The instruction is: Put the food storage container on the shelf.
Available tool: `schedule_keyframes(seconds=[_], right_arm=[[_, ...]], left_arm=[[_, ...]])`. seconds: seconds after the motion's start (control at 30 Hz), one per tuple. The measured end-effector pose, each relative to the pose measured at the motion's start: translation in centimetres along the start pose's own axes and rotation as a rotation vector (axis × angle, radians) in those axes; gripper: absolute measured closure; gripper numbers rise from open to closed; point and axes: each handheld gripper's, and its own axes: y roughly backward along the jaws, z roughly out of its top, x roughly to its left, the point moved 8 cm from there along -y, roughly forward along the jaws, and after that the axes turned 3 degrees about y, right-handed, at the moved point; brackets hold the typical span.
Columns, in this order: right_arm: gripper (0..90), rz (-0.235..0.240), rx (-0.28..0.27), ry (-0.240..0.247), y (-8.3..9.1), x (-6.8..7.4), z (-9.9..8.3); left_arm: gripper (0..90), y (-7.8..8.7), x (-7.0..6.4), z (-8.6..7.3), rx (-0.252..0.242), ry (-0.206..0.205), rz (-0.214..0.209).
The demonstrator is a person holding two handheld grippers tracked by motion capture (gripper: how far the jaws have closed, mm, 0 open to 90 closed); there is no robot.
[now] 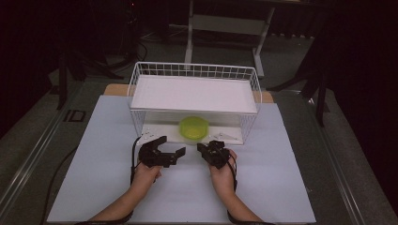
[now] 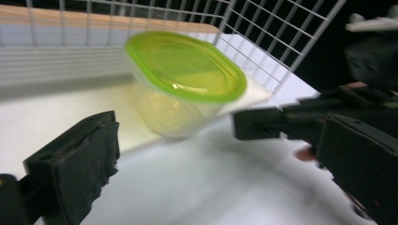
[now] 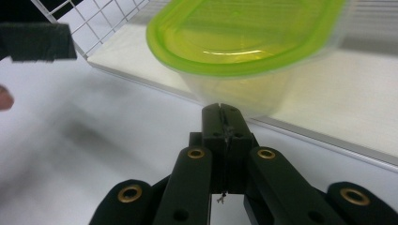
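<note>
The left gripper (image 1: 172, 146) hovers over the white table (image 1: 281, 187) with its jaws spread wide and nothing between them. The right gripper (image 1: 202, 149) sits just to its right, jaws pressed together on nothing; its own view shows the two tips (image 3: 221, 110) meeting along a thin seam. Both point toward the far side, at a clear tub with a green lid (image 1: 194, 127). The tub stands near both grippers, untouched, on the lower white shelf (image 1: 155, 132) of a wire rack (image 1: 136, 75), under its upper shelf (image 1: 192, 93). The left gripper view adds the tub's clear wall (image 2: 169, 115) below the lid, the wire mesh (image 2: 263, 42) behind it, and the right gripper (image 2: 263, 123) at the right edge.
</note>
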Motion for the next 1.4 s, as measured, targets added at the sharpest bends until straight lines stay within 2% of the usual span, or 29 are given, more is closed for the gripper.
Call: schedule_keyframes(seconds=[0.13, 0.2, 0.33, 0.6, 0.7, 0.87, 1.03, 1.13, 1.2, 1.33, 1.4], right_arm=[[89.9, 0.001, 0.01, -0.005, -0.9, 0.3, 0.3], [89.9, -0.006, 0.005, -0.004, -1.3, 0.2, 0.5], [89.8, -0.022, 0.007, -0.005, -2.0, -0.3, 1.0], [89.6, -0.043, -0.005, -0.039, -3.1, -1.1, 2.1], [89.1, -0.046, 0.001, -0.033, -3.6, -1.2, 2.4], [88.6, -0.049, 0.004, -0.049, -4.0, -1.5, 2.8], [87.0, -0.032, 0.018, -0.04, -3.2, -0.9, 2.0], [85.7, -0.022, 0.02, -0.017, -2.2, -0.5, 1.6], [83.2, -0.007, 0.017, -0.018, -1.5, -0.2, 1.4], [72.2, 0.015, 0.011, 0.004, -0.1, 0.3, 1.2], [67.1, 0.023, 0.009, 0.019, 0.5, 0.4, 1.2]], left_arm=[[0.4, 0.8, -0.5, -0.5, -0.029, -0.039, -0.006], [0.5, 1.2, -0.6, -0.7, -0.053, -0.058, 0.006], [0.5, 1.5, -0.6, -1.0, -0.06, -0.067, 0.004], [0.5, 1.4, -0.4, -1.3, -0.058, -0.047, -0.004], [0.5, 1.3, -0.6, -1.3, -0.056, -0.054, -0.008], [0.5, 1.4, -0.9, -1.0, -0.057, -0.075, -0.015], [0.5, 1.7, -1.0, -0.8, -0.062, -0.077, -0.029], [0.5, 2.0, -1.2, -0.6, -0.059, -0.087, -0.04], [0.5, 2.3, -1.3, -0.5, -0.058, -0.088, -0.053], [0.5, 2.8, -1.5, -0.6, -0.044, -0.1, -0.079], [0.5, 3.1, -1.7, -0.7, -0.033, -0.132, -0.09]])
